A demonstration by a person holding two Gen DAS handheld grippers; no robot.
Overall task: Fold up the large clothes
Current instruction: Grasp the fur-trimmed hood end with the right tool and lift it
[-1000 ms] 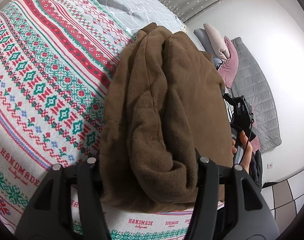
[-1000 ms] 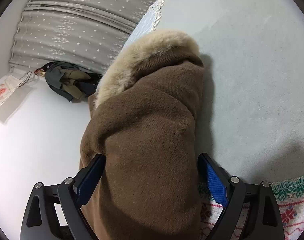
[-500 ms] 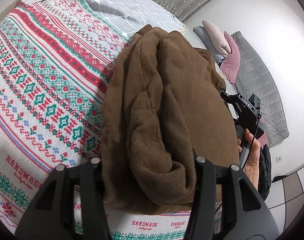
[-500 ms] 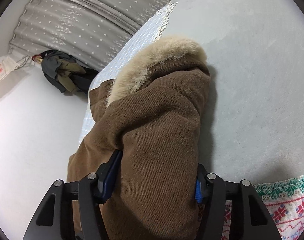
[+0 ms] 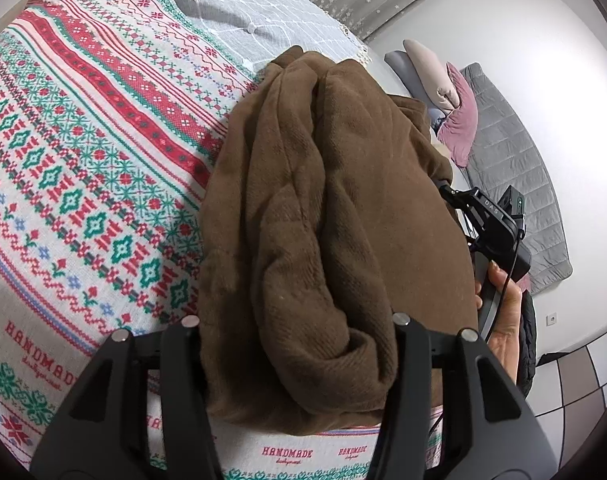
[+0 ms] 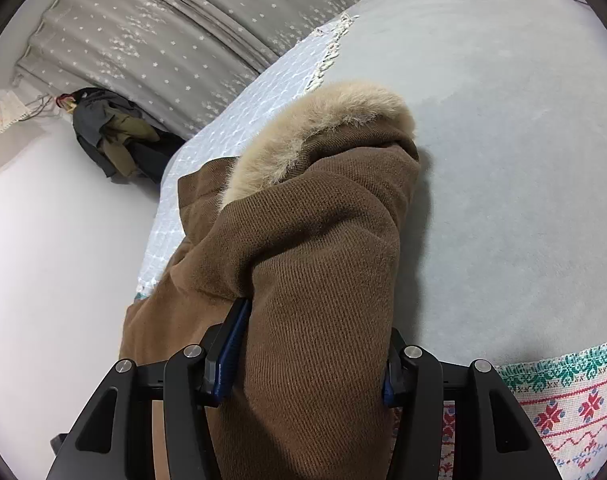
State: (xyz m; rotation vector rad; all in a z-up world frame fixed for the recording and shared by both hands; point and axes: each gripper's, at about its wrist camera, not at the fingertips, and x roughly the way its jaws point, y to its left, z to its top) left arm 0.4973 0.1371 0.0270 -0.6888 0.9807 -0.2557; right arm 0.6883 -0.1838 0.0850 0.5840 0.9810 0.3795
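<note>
A bulky brown coat (image 5: 323,220) lies bunched and folded on the patterned bedspread (image 5: 83,160). My left gripper (image 5: 295,352) is shut on a thick fold at the coat's near end. In the right wrist view the same coat (image 6: 311,280) shows its beige fur collar (image 6: 323,128). My right gripper (image 6: 311,356) is shut on a thick fold of it, blue pads pressing both sides. The right gripper also shows in the left wrist view (image 5: 491,220), held by a hand at the coat's right edge.
A grey quilted sheet (image 6: 523,160) covers the far part of the bed. Pink and grey pillows (image 5: 455,112) and a grey mat lie by the wall. Dark clothes (image 6: 111,136) hang by the starred grey curtain. The bed edge drops to a tiled floor at the right.
My right gripper has closed from wide open onto the coat's fold. The left gripper has kept its hold and the coat has shifted slightly.
</note>
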